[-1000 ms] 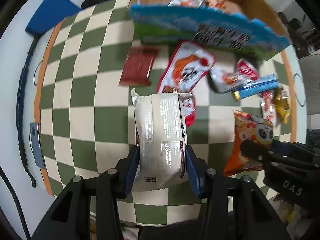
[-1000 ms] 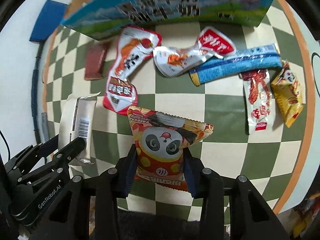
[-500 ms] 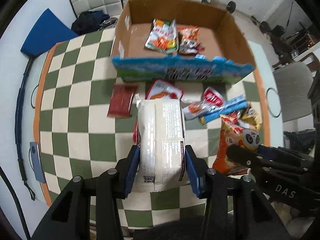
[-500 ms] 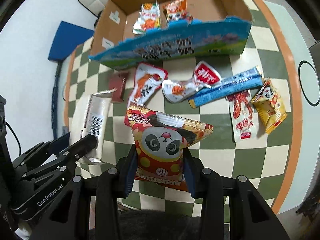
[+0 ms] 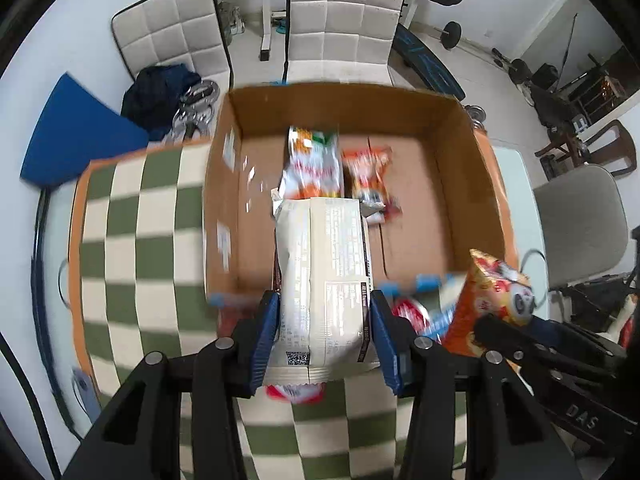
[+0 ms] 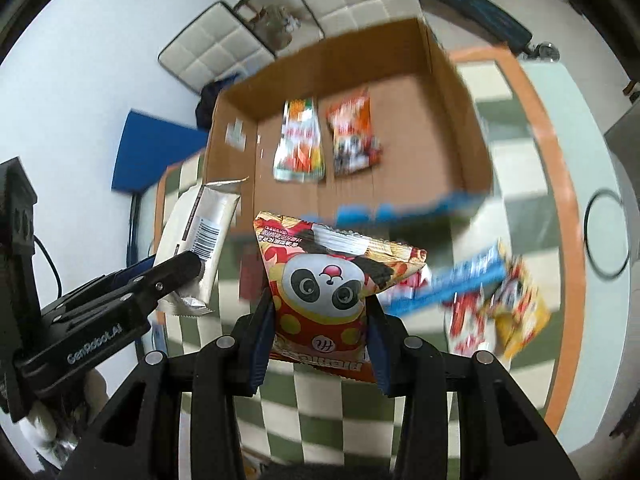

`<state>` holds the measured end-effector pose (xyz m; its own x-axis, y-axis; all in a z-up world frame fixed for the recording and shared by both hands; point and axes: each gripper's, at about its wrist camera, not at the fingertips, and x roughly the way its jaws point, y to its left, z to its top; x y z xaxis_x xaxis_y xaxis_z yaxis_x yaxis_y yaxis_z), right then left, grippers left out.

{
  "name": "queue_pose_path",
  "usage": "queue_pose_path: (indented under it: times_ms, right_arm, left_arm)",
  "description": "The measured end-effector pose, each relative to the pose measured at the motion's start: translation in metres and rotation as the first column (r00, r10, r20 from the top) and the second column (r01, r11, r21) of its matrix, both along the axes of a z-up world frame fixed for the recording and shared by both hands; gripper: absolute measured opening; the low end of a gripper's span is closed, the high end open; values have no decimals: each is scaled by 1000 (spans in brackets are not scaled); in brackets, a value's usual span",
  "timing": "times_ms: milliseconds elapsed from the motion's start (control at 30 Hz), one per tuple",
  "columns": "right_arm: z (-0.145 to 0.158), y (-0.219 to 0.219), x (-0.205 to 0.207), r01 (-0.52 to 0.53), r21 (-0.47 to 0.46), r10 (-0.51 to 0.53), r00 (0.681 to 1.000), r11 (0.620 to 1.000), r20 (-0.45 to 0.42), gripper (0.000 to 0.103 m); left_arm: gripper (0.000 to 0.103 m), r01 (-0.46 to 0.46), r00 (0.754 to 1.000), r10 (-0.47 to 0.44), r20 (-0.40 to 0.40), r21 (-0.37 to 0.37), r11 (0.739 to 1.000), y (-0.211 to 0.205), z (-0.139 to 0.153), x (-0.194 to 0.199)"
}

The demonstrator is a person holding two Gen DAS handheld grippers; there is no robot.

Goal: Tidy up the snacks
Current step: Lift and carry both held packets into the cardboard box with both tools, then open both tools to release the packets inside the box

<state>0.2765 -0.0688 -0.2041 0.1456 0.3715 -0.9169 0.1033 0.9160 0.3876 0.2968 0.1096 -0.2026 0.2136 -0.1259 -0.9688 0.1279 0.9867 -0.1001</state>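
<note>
Two handheld grippers hang above a green-checked table (image 5: 120, 248), the left gripper (image 5: 325, 334) clamped on a white snack packet (image 5: 324, 280) and the right gripper (image 6: 320, 334) clamped on a panda snack bag (image 6: 324, 292), with an open cardboard box (image 6: 452, 120) beyond holding two snack packs (image 6: 300, 140).

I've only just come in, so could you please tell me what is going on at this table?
A person is sorting snacks with two handheld grippers. The left gripper is clamped on a white packet, the right gripper on a panda bag, both held above the checked table by the cardboard box, where two packets lie already. More snacks remain on the table.
</note>
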Motion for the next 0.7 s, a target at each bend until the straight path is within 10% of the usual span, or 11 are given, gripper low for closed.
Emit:
queue_pose_path:
  times_ms: [700]
  right_arm:
    - [-118, -12, 228, -26, -275, 8, 998, 961, -66, 44]
  left_arm:
    - [43, 0, 969, 42, -245, 169, 986, 7, -118, 192]
